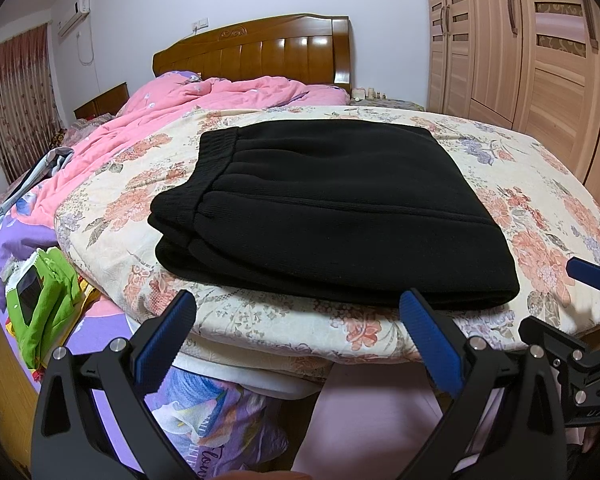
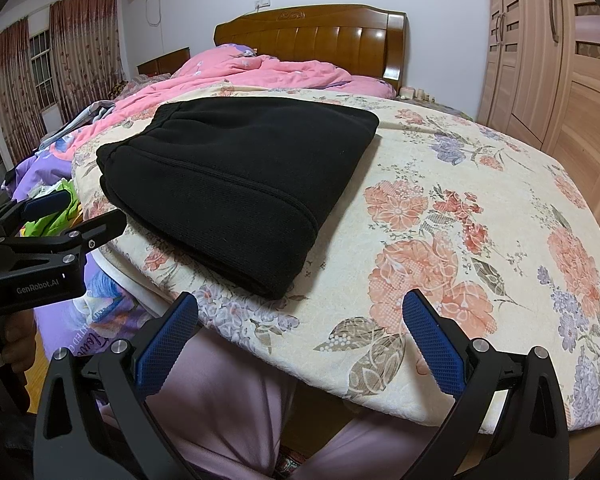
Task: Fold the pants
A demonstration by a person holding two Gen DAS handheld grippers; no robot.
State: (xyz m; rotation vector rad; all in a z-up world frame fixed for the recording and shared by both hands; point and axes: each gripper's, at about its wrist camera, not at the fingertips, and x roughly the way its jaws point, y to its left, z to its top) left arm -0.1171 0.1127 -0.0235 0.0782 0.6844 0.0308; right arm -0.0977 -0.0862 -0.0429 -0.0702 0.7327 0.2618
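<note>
The left gripper (image 1: 298,314) and right gripper (image 2: 300,316) hang level, blue-padded jaws spread wide, empty; their handles are cut off below. Beyond, the folded black fleece pants (image 1: 332,216) lie on the floral cream quilt (image 1: 540,200).

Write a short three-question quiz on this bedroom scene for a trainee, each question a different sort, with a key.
1. True or false: the left gripper is shut on the folded black fleece pants.
2. Multiple choice: the folded black fleece pants lie on A) the crumpled pink quilt, B) the cream floral blanket, C) the wooden floor.
3. Fill in: in the right wrist view, the right gripper has its jaws ____ and holds nothing.

Key: 1 false, it is open and short of the pants; 2 B; 3 open.
</note>
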